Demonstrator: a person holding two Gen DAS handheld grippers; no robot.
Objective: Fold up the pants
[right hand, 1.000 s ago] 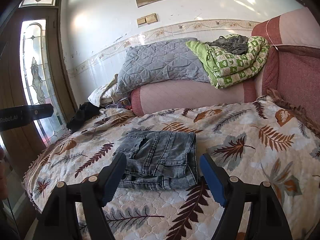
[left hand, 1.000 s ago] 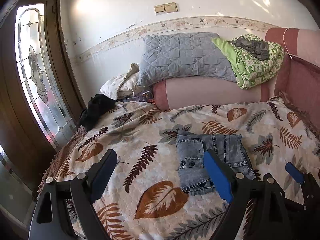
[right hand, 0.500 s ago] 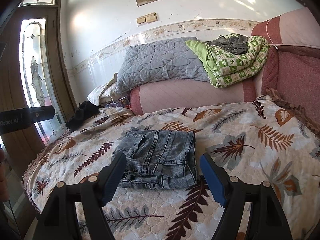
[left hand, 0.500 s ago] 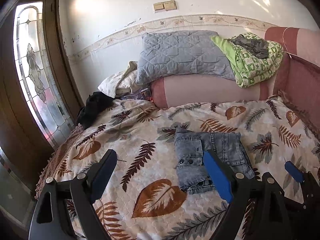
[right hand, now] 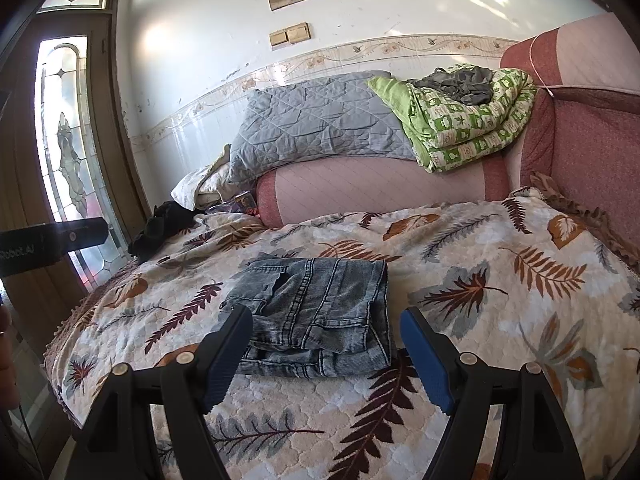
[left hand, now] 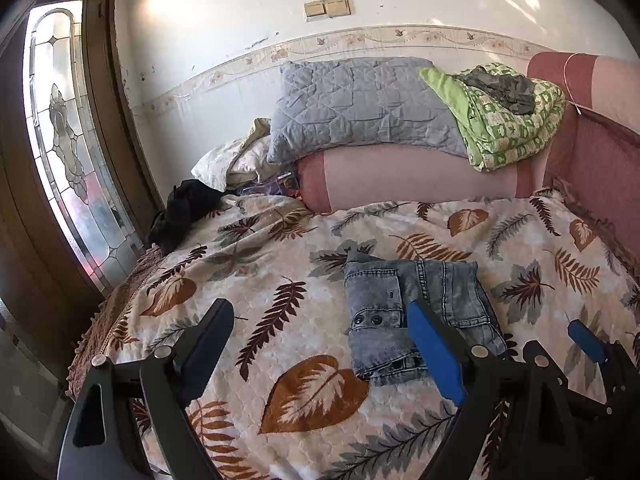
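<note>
Grey-blue denim pants (left hand: 416, 312) lie folded into a compact rectangle on the leaf-patterned bedspread (left hand: 280, 280); they also show in the right wrist view (right hand: 320, 312). My left gripper (left hand: 320, 320) is open and empty, held above the bed to the pants' near left, its right finger overlapping them in view. My right gripper (right hand: 326, 330) is open and empty, held just in front of the pants' near edge. It also shows at the left wrist view's right edge (left hand: 584, 344).
A pink bolster (right hand: 380, 188) lies at the bed's back, with a grey quilted pillow (right hand: 320, 120) and a green blanket (right hand: 460, 120) on top. A black garment (right hand: 160, 228) lies at the back left. A stained-glass door (left hand: 64, 140) stands left. A padded headboard (right hand: 592, 152) rises right.
Both grippers stay open and drift slightly; the left wrist view has shifted a little, so the pants sit marginally higher. The pants have not moved.
</note>
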